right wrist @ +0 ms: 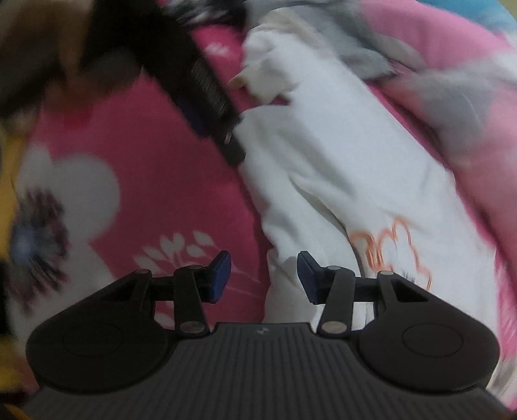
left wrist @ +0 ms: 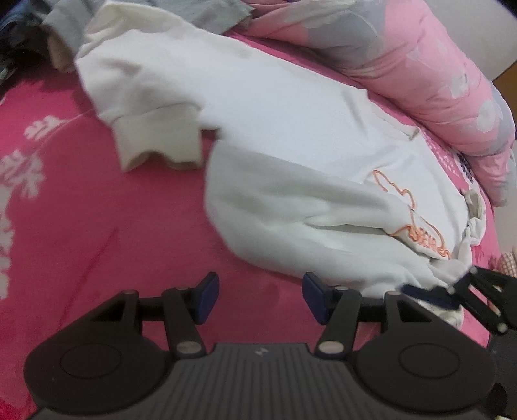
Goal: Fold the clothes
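Both spread wide, gripping nothing: left claw [left wrist: 259, 297] over pink bedsheet [left wrist: 97, 226], right claw [right wrist: 264, 278] at white sweatshirt [right wrist: 323, 168] edge, quilt [left wrist: 404, 64] toward 1 o'clock.

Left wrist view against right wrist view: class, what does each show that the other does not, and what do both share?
Only the left wrist view shows the ribbed cuff lying flat and the grey garment beyond it. Only the right wrist view shows the large white flower print. Both show the white sweatshirt with orange embroidery on the pink bedsheet, beside the pink quilt, and open jaws.
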`<state>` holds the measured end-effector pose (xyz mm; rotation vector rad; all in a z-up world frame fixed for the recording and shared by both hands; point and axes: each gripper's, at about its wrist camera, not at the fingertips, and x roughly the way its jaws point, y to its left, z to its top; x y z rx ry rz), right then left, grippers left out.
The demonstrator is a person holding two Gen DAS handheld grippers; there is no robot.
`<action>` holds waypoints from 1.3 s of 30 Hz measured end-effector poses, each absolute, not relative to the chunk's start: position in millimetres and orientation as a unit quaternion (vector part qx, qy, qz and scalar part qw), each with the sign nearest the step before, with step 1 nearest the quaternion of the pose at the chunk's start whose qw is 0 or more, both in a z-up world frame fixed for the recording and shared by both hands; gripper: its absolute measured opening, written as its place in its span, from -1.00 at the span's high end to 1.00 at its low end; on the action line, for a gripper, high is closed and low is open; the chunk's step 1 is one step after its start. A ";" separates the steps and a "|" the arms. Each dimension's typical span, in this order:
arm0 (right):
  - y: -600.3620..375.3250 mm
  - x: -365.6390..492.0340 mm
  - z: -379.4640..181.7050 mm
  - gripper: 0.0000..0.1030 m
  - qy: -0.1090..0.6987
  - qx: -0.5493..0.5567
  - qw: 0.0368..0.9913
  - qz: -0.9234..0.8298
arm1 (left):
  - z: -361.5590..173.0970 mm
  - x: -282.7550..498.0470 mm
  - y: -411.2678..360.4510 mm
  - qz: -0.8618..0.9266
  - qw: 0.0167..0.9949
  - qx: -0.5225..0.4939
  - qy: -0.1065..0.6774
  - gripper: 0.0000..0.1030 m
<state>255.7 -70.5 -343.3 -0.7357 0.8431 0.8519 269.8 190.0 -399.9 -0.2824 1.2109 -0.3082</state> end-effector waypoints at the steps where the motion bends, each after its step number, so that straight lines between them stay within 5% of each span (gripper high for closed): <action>1: -65.7 257.7 -348.3 0.16 0.382 -0.355 0.757 0.392 | -401.2 268.7 193.6 -0.144 0.800 -0.135 0.566 -0.13; 6: -41.5 267.7 -373.4 0.24 0.354 -0.438 0.727 0.394 | -405.6 258.0 199.7 -0.155 0.794 -0.134 0.572 -0.13; 10: -38.6 284.8 -373.3 0.75 0.381 -0.412 0.730 0.390 | -407.5 249.7 191.0 -0.176 0.790 -0.118 0.575 -0.17; 12: -40.6 295.2 -369.1 0.81 0.404 -0.380 0.737 0.387 | -407.6 246.3 187.2 -0.187 0.788 -0.110 0.576 -0.23; 22: -107.2 376.5 -337.3 0.84 0.530 -0.005 0.772 0.350 | -407.2 241.6 172.9 -0.211 0.785 -0.090 0.575 -0.29; 29: -183.2 415.5 -366.9 0.84 0.564 0.259 0.729 0.289 | -407.5 246.1 147.9 -0.231 0.778 -0.092 0.577 -0.29; 39: -184.8 429.5 -409.8 0.79 0.570 0.220 0.736 0.292 | -407.9 251.1 103.8 -0.263 0.761 -0.099 0.584 -0.29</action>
